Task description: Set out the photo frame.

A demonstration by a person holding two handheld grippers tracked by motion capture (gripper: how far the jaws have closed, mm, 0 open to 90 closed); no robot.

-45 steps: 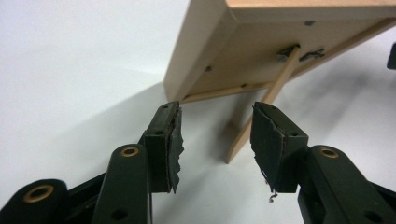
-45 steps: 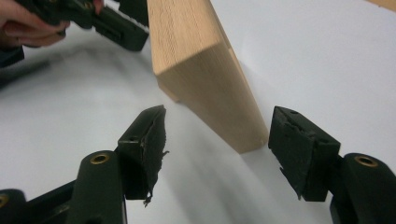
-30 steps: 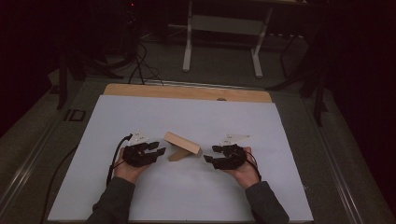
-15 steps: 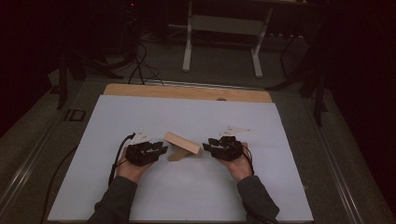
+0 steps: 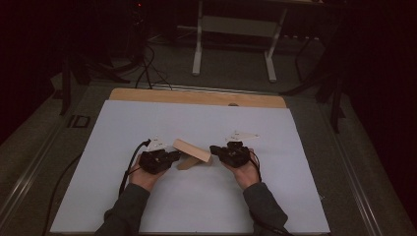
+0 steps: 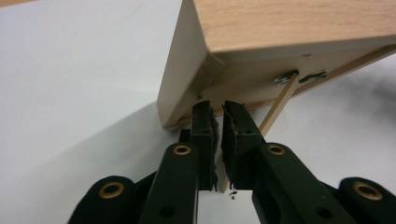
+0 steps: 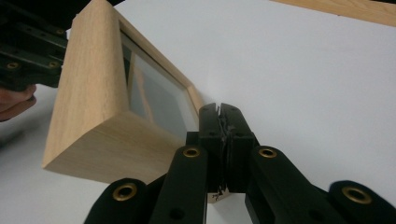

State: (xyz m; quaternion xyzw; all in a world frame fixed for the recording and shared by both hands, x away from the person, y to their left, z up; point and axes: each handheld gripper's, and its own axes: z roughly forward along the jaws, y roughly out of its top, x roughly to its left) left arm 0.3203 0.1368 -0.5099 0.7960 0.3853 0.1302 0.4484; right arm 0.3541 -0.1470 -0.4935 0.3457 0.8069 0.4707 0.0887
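A wooden picture frame (image 5: 193, 150) stands tilted near the middle of a white sheet (image 5: 147, 123), propped on a thin wooden strut (image 6: 280, 100) at its back. In the right gripper view its glass front (image 7: 156, 100) faces the camera at a slant.

The left gripper (image 5: 173, 158) sits at the frame's left end. In the left gripper view its jaws are nearly together with a slim gap, their tips at the frame's lower back edge beside the strut; whether the pads pinch anything cannot be told. The right gripper (image 5: 215, 149) sits at the frame's right end. Its jaws are pressed together with nothing seen between them, the tips just beside the frame's lower corner.

The white sheet covers a table whose bare wooden edge (image 5: 196, 97) shows along the far side. Beyond it the room is dark, with a grey floor, loose cables (image 5: 147, 69) and the white legs of another table (image 5: 233, 49).

Against a second earlier, both grippers' jaws have just been closing from a wider spread, and the hands have drawn in a little towards the frame's ends. The frame stands where it did.
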